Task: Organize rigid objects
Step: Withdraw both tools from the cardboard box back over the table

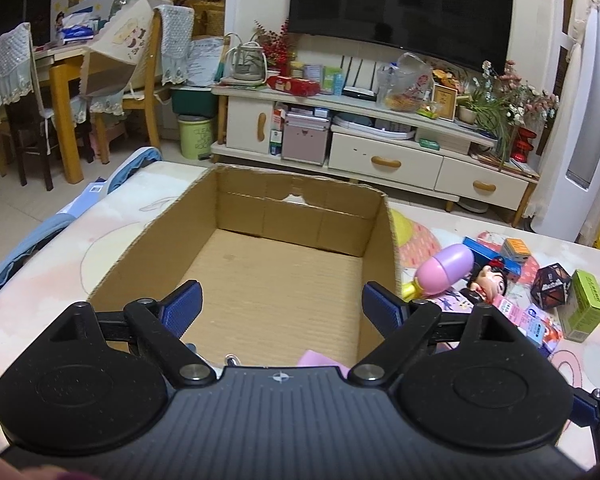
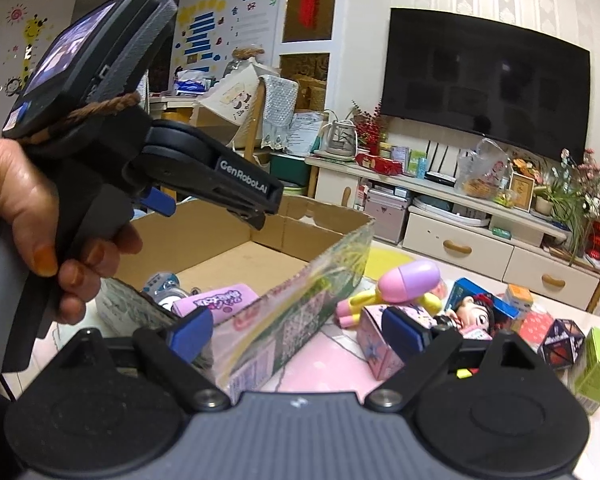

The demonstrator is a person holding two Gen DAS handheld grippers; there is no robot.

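Note:
An open cardboard box (image 1: 236,216) (image 2: 300,216) stands on the table. My left gripper (image 1: 282,306) is open and empty, hovering over the box's near end; it also shows in the right wrist view (image 2: 204,192). A pink packet (image 2: 220,300) and a small bottle (image 2: 166,286) lie inside the box. My right gripper (image 2: 296,332) is open and empty, just outside the box's right wall, near a pink carton (image 2: 374,344). Right of the box lie a pink-purple capsule toy (image 1: 446,270) (image 2: 410,282), a doll (image 1: 486,282) (image 2: 470,316), a dark geometric cube (image 1: 552,286) (image 2: 560,342) and a green box (image 1: 584,310) (image 2: 598,364).
A blue box (image 2: 480,296), an orange cube (image 1: 516,250) and pink cartons (image 1: 528,320) lie among the toys. A TV cabinet (image 1: 380,152) stands beyond the table. Chairs and a wooden table (image 1: 64,92) are at the far left.

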